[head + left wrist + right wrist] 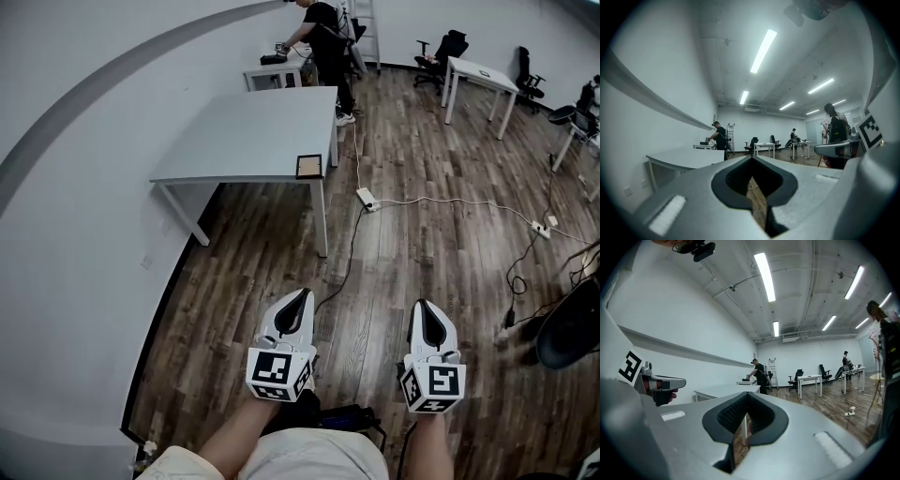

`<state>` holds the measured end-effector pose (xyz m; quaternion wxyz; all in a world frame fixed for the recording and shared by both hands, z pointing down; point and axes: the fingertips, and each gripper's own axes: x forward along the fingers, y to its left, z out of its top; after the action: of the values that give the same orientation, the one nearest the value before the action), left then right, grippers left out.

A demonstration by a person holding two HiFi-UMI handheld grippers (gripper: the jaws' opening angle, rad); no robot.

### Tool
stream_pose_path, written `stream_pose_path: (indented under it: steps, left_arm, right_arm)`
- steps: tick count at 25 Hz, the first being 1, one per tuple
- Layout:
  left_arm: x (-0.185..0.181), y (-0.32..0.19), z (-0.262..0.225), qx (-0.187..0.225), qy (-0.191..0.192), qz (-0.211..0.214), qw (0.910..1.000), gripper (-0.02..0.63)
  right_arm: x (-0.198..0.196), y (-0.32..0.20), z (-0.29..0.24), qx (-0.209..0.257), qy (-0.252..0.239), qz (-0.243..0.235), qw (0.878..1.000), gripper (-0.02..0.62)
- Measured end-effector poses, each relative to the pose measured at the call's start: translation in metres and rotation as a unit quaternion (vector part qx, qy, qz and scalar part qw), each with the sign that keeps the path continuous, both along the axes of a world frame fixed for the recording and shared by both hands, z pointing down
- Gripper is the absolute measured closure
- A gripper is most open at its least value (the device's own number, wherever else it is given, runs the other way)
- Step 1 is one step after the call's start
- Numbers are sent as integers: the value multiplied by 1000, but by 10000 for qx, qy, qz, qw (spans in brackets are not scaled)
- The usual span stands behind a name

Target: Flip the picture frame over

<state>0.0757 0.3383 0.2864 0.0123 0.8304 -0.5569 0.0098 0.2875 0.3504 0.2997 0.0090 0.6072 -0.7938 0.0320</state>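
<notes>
A small picture frame point(309, 166) with a dark border lies flat at the near right corner of a grey table point(244, 131), far ahead in the head view. My left gripper point(301, 296) and right gripper point(423, 307) hang low over the wooden floor, well short of the table. Both have their jaws closed together with nothing between them. In the left gripper view the left gripper point(752, 174) points into the room, with the table point(682, 157) off to the left. The right gripper point(746, 409) points toward the same table point(723, 391).
A person point(323, 47) stands at a second table at the far end. More white desks point(480, 80) and office chairs point(442, 52) fill the back right. Cables and a power strip point(367, 199) trail across the floor beside the table. A dark chair point(574, 323) is at right.
</notes>
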Motion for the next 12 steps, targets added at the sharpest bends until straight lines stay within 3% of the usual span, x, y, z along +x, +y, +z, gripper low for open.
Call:
stream_pose_path:
  steps: [12]
  left_arm:
    - [-11, -57, 8, -51, 151, -12, 9999, 606]
  right_arm:
    - [-20, -54, 10, -152, 212, -111, 9996, 571]
